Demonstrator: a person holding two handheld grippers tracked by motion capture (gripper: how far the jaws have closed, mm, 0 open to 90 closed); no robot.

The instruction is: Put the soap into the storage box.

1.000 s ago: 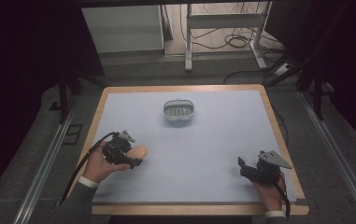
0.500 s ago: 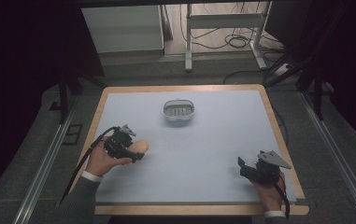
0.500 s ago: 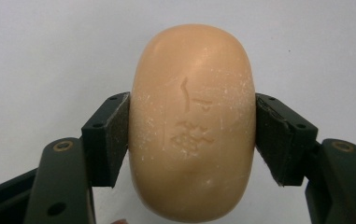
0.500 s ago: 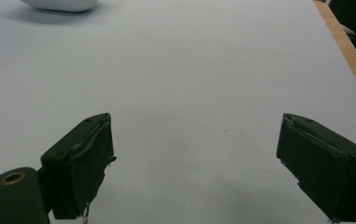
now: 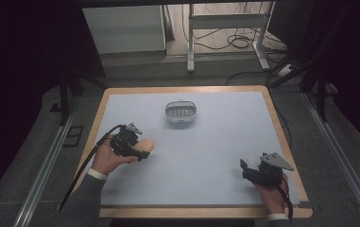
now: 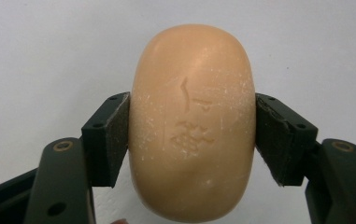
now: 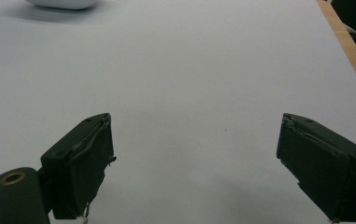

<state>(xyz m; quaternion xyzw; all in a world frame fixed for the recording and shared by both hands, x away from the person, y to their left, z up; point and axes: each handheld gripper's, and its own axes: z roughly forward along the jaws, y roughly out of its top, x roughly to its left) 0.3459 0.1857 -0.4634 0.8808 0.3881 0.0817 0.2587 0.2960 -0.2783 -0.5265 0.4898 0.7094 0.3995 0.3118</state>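
Soap bar (image 6: 192, 123): a smooth oval peach-coloured bar is clamped across its narrow middle by the left gripper (image 5: 136, 149), near the left edge of the table (image 5: 225, 189)
Left gripper: its pads (image 6: 112, 140) are pressed on both flanks of the bar, so a firm grasp is judged
Right gripper (image 7: 194, 163): the jaws are spread wide with nothing between them, and it is rested near the right front corner
Soap dish (image 5: 181, 112): a small oval dish is seen at the far middle of the table, well apart from the bar
Slip risk: the bar is rounded and looks slick, so it could be squeezed out forward if the hand is tilted
Drop risk: a fall onto the sheet could be caused by a jolt on the way across
Placement risk: the dish is light-looking and could be pushed or tipped if the bar is lowered onto its rim
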